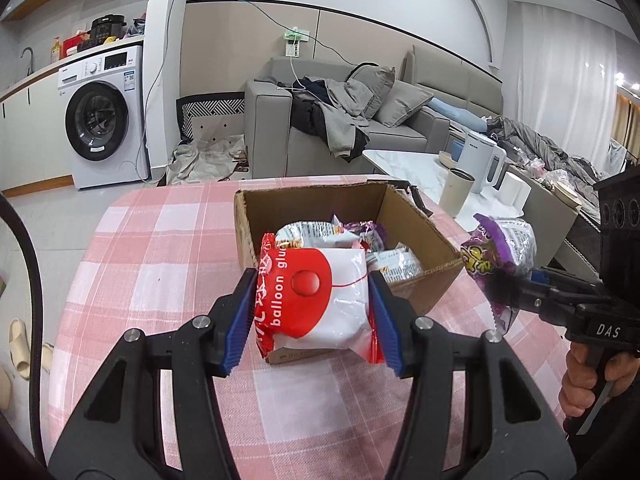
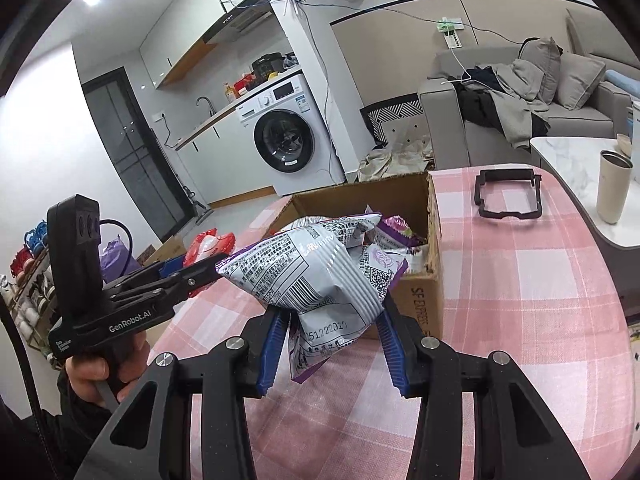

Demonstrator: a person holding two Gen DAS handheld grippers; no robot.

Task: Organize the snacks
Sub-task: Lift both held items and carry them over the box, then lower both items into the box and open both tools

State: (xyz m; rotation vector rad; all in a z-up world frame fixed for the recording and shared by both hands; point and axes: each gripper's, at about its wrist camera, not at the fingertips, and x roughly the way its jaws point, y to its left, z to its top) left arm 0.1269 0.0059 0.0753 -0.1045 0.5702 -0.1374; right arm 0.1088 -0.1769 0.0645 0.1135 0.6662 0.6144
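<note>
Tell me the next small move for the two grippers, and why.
Probably carry the left gripper forward over the box and release. It grips the red packet just short of the open box, which already holds packets. The right gripper holds the purple packet beside the box and can follow.

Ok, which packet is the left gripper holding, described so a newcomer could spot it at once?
Start at the pink checked tablecloth and the open cardboard box on it. Just in front of the box, the left gripper clamps a puffy red and white snack packet. Unlike the purple and grey packet in the right gripper, it reads "balloon".
</note>
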